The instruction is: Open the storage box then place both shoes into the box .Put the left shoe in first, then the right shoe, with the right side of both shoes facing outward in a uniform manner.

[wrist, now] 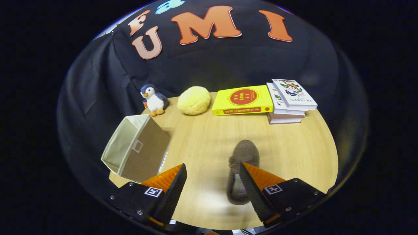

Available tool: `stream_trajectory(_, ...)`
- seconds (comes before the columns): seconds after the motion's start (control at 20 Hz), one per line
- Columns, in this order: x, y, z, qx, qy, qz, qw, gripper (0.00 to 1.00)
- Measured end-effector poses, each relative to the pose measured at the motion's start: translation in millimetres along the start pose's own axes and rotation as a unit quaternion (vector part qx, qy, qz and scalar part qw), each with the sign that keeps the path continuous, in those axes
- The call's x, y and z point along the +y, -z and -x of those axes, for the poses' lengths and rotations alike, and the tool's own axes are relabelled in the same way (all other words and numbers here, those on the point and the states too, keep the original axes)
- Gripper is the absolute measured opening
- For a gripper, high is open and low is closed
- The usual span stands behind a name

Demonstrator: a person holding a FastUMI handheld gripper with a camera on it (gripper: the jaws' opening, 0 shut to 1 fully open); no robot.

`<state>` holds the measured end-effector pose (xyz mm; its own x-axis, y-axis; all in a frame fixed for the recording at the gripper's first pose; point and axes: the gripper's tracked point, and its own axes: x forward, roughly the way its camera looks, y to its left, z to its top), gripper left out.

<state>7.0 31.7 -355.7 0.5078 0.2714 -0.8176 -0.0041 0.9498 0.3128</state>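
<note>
A beige fabric storage box (135, 150) stands open at the table's left side, just beyond my left finger; its inside is only partly visible. A brown shoe (243, 163) lies on the wooden table (202, 137), toe pointing away, partly behind my right finger (251, 182) and slightly blurred. My gripper (212, 171) hovers above the table with its jaws wide apart and nothing between them. The shoe sits just ahead of and under the right fingertip, not gripped.
Along the table's far edge stand a penguin plush (153, 99), a yellow round cushion (194, 100), a yellow book (243, 99) and a stack of white books (289, 101). Black cloth walls the booth behind and to the left.
</note>
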Motion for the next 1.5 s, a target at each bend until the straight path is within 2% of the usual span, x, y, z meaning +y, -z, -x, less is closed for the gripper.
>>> stream_trajectory(0.2, -50.6, 26.4, -18.0, 0.020, 0.035, 0.006, 0.999, 0.97)
stream_trajectory(0.45, -80.8, 61.3, -47.8, 0.051, 0.032, 0.019, 0.998, 0.97)
stream_trajectory(0.55, -83.4, 68.1, -63.6, 0.057, 0.027, 0.028, 0.998, 0.94)
stream_trajectory(0.75, -98.1, 70.3, -93.4, 0.060, 0.046, 0.043, 0.996, 0.84)
stream_trajectory(0.95, -96.1, 76.1, -103.6, 0.062, 0.030, -0.008, 0.998, 0.63)
stream_trajectory(1.0, -94.3, 77.3, -105.5, 0.061, 0.021, -0.022, 0.998, 0.52)
stream_trajectory(1.05, -91.2, 78.1, -106.8, 0.062, 0.015, -0.033, 0.997, 0.46)
stream_trajectory(1.3, -92.0, 73.1, -95.9, 0.047, 0.054, -0.046, 0.996, 0.07)
stream_trajectory(1.5, -59.4, 57.4, -69.7, 0.034, 0.037, -0.105, 0.993, 0.04)
